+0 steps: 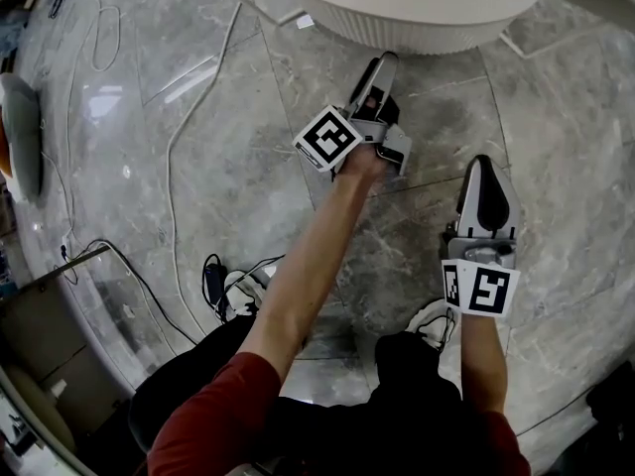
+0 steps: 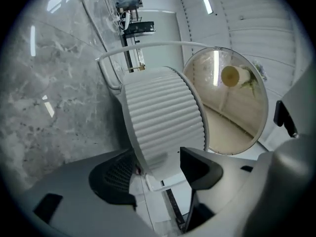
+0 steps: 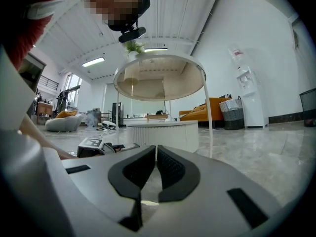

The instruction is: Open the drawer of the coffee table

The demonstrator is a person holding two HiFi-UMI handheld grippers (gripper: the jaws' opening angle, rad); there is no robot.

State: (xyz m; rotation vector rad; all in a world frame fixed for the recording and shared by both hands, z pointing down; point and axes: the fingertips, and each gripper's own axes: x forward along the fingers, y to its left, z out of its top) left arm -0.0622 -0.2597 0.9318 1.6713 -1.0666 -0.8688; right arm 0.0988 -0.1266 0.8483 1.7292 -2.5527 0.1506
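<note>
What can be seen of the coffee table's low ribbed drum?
The drum is a low white cylinder with a vertically ribbed wall and a smooth flat top, matte in look. It stands on the marble floor below a round raised top on thin white legs. No handle or drawer gap shows. The left gripper, jaws open, points at its wall; contact cannot be told.

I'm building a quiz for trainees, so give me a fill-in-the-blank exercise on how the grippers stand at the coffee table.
The left gripper has its jaws ___. The right gripper has its jaws ___, with nothing between them. The gripper nearer the coffee table is the ___ one.
Missing words: open; shut; left.
</note>
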